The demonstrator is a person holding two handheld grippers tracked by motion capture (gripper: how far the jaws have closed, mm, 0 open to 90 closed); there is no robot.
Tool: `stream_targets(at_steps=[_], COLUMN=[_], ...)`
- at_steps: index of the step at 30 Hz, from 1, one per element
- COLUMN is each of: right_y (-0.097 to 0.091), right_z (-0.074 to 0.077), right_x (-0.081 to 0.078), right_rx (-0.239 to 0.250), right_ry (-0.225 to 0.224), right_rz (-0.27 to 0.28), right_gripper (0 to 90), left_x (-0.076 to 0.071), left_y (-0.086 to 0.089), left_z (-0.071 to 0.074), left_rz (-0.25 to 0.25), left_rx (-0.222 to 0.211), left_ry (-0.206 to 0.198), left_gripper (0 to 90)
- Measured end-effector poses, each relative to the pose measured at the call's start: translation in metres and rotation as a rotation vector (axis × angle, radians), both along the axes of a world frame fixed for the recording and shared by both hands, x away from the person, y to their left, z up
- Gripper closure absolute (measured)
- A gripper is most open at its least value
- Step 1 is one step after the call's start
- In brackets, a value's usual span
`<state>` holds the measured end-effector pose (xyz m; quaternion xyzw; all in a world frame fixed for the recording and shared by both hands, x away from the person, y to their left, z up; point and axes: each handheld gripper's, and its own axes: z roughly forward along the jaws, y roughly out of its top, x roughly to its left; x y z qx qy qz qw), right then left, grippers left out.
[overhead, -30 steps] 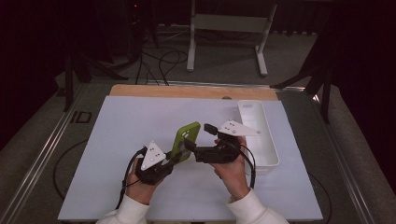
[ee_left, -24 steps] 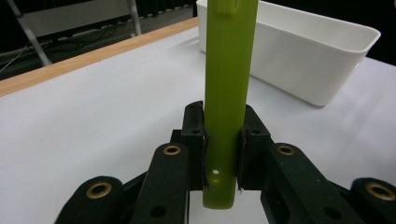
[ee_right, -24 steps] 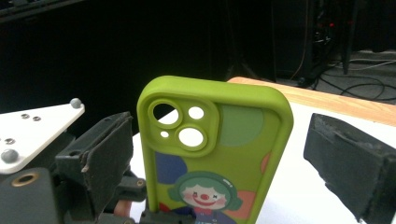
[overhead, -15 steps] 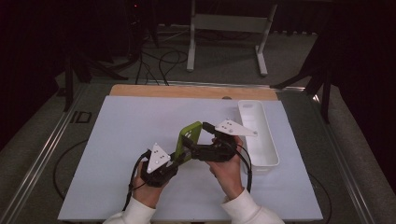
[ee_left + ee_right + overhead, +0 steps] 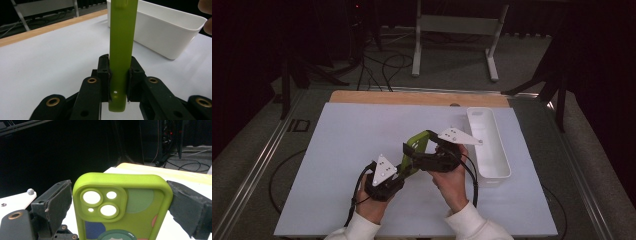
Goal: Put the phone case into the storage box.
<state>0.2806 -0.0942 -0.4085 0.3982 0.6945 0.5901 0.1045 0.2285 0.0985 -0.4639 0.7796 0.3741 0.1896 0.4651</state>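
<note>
White mat (image 5: pixel 337 150) is bearing a tray (image 5: pixel 488 145); beside the tray, both grippers, left (image 5: pixel 119 75) and right (image 5: pixel 120 202), are pinching the green case (image 5: pixel 416 150), its lower part hidden.

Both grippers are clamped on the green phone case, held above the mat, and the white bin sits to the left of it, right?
Not quite: the high view shows the white bin right of the green phone case. The left gripper and the right gripper do clamp it.

High view above the table (image 5: pixel 337 150) — gripper views close, sharing the green phone case (image 5: pixel 122 50).
</note>
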Motion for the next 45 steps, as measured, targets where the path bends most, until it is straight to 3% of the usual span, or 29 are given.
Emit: stream_targets(at_steps=[12,25,29,33,35,36,41,45], right_y=[-0.0036,-0.0036,-0.0024,-0.0028,-0.003,-0.0033,-0.004,-0.004], right_z=[-0.0032,-0.002,-0.0016,-0.0006,-0.0004,0.0001,0.0002,0.0004], right_x=[0.0029,0.0026,0.0021,0.0022,0.0022,0.0023,0.0026,0.0025], right_rx=[0.004,-0.02,-0.029,-0.033,-0.034,-0.032,-0.036,-0.037], right_ry=[0.04,0.036,0.032,0.03,0.03,0.028,0.026,0.027], right_rz=[-0.015,-0.006,0.004,0.001,-0.001,-0.004,-0.014,-0.018], right_gripper=[14.6,15.3,15.4,15.4,15.4,15.4,15.4,15.4], left_x=[-0.0001,0.0016,0.0023,0.0034,0.0042,0.0044,0.0053,0.007], left_y=[-0.0025,-0.0022,-0.0021,-0.0012,-0.0009,-0.0008,-0.0013,-0.0001], left_z=[-0.0018,-0.0024,-0.0018,-0.0009,-0.0003,0.0,0.0012,0.0016], left_rz=[-0.018,-0.037,-0.035,-0.03,-0.021,-0.016,0.031,0.057], left_rx=[0.002,0.012,0.016,0.017,0.013,0.018,0.031,0.044], left_ry=[0.011,0.013,0.017,0.022,0.024,0.024,0.016,0.021], left_gripper=[77.6,74.2,66.9,51.8,49.7,38.9,18.0,7.8])
